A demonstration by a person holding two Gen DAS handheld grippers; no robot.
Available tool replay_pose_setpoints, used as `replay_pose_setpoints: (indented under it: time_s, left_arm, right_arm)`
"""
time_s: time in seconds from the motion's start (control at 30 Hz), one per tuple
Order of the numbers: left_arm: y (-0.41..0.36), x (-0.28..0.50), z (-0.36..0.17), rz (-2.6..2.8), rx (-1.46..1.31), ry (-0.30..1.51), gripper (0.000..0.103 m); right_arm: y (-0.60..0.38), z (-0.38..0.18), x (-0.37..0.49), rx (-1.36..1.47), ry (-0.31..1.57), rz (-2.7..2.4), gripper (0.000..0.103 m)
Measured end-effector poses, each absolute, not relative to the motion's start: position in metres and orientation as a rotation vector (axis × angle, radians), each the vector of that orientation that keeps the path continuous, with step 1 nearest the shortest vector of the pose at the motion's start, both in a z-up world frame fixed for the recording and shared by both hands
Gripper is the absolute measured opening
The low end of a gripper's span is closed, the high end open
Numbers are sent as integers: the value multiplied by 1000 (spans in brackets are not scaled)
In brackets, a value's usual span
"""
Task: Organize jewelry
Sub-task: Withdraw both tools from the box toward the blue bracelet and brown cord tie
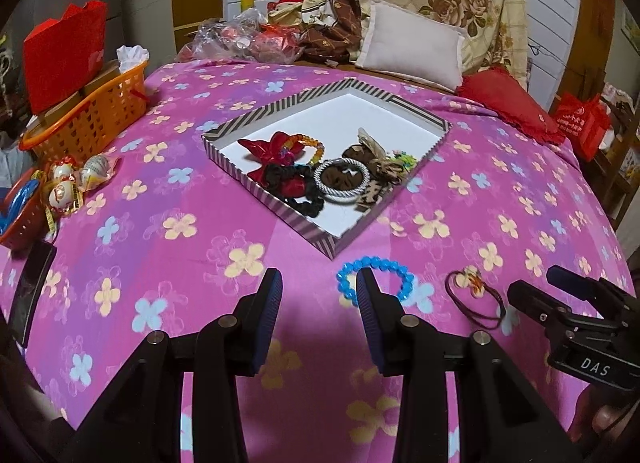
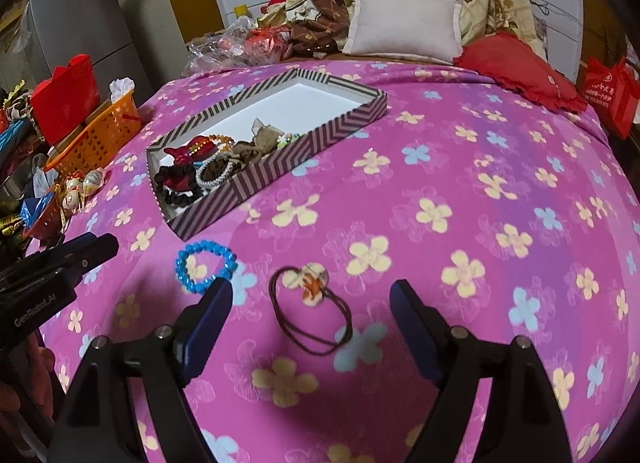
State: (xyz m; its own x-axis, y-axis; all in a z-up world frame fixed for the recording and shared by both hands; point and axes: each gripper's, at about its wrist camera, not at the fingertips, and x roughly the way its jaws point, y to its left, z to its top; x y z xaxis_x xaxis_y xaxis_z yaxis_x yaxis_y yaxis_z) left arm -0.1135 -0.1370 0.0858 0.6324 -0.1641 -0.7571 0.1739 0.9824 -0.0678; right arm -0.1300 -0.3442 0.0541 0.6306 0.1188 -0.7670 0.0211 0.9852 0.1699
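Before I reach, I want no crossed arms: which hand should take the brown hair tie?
Right. The right gripper has open, empty jaws framing the brown hair tie dead ahead. The left gripper lines up with the blue bead bracelet instead; the tie lies off to its right.

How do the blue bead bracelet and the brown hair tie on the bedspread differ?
The blue bead bracelet is a bright ring of chunky beads; the brown hair tie is a thin dark cord loop with a round patterned charm. The bracelet lies rounder and nearer the striped tray; the tie is stretched long. Both lie outside the tray.
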Motion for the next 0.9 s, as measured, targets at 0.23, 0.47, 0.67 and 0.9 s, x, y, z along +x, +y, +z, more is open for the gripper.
replay_pose_setpoints:
  time_s: [0.23, 0.47, 0.67, 0.9]
  left_arm:
    - [-143, -126, 83, -200, 35, 870, 22]
    - [-149, -137, 79, -204, 65, 868, 22]
    - [-149, -140, 75, -200, 78, 872, 22]
    - [-147, -139, 71, -200, 75, 880, 22]
  right_arm:
    - [-351, 47, -143, 181, 907, 46, 84]
    - [-354, 41, -153, 170, 916, 29, 85]
    - [-356, 38, -156, 173, 922, 28, 86]
    - [-356, 33, -157, 179, 931, 27, 86]
